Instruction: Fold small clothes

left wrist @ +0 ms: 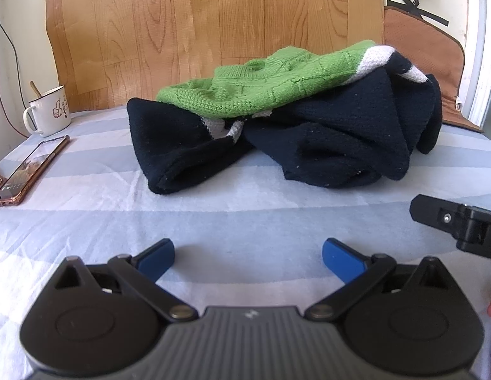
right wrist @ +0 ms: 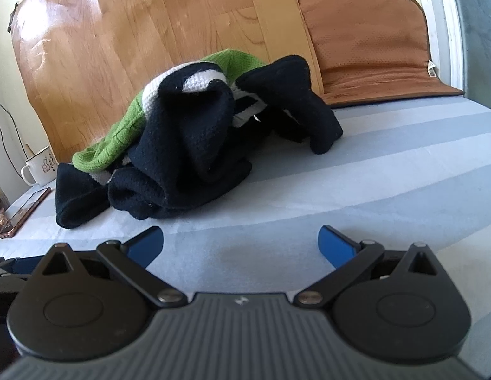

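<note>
A small knitted sweater [left wrist: 324, 126], green, white and dark navy, lies crumpled in a heap on the blue-and-white striped cloth [left wrist: 213, 215]. It also shows in the right wrist view [right wrist: 188, 133]. My left gripper [left wrist: 248, 253] is open and empty, low over the cloth, short of the heap. My right gripper [right wrist: 240, 242] is open and empty, also short of the heap, to its right. Part of the right gripper's black body [left wrist: 461, 224] shows at the right edge of the left wrist view.
A white mug [left wrist: 50, 110] and a phone [left wrist: 29, 171] lie at the far left of the cloth. A wood-pattern board [left wrist: 213, 15] leans on the wall behind. A brown cushion [right wrist: 372, 44] stands at the back right.
</note>
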{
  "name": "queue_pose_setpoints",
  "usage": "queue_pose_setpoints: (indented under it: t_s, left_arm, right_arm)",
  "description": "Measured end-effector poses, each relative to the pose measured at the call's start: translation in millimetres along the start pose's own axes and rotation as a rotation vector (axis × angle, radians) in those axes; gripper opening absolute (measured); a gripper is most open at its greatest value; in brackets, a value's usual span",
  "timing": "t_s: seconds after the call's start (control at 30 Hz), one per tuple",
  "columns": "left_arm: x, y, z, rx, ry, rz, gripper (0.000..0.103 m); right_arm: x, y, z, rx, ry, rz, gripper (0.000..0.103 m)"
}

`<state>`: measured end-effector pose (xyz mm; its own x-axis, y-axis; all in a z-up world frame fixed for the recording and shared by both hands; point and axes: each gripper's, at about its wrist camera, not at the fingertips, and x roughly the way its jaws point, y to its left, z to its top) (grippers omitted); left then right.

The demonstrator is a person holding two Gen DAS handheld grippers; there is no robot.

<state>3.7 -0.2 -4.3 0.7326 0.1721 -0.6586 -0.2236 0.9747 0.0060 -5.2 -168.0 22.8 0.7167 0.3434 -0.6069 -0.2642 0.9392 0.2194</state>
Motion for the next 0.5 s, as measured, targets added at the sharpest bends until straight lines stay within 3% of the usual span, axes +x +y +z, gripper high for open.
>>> queue_pose_setpoints:
  t_s: [0.5]
  left_arm:
    - [-2.6,-4.9,-1.1,0.026,-0.014,0.025,0.103]
  right_arm:
    - [-2.2,1.1,-1.6,-0.009,-0.022,0.009,0.103]
